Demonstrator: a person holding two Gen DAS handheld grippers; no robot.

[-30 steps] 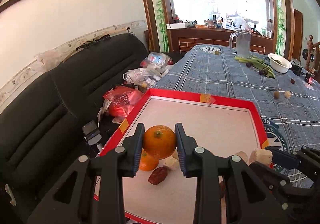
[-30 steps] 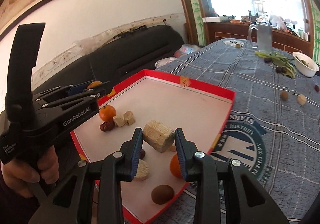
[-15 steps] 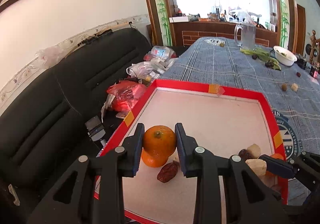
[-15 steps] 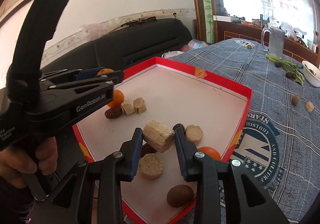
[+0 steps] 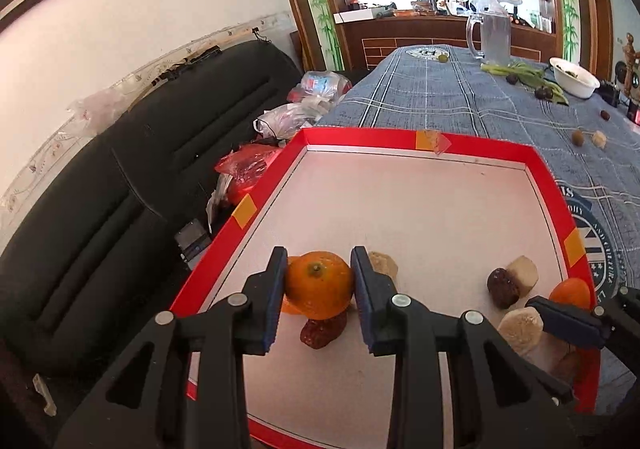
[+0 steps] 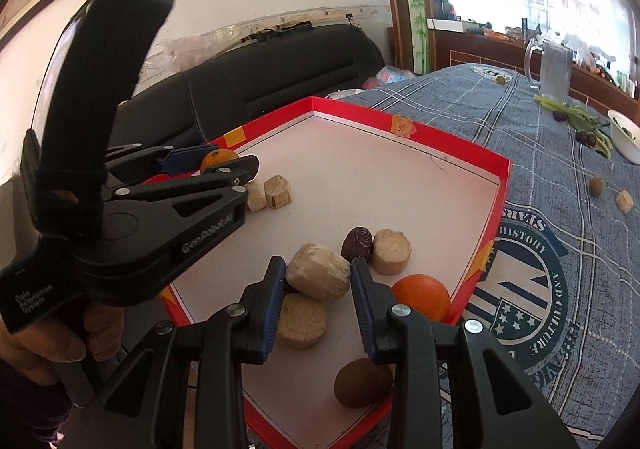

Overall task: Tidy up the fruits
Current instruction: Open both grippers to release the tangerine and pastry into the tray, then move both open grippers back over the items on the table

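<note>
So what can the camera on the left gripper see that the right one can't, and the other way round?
Only the left view shows the orange pinched full-on in the left gripper, over a red date. Only the right view shows the right gripper clamping a pale chunk, a brown fruit, and the hand. Both show the red tray.

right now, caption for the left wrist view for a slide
Left gripper clamps a round orange mandarin above a wrinkled red date inside the red-rimmed white tray.
</note>
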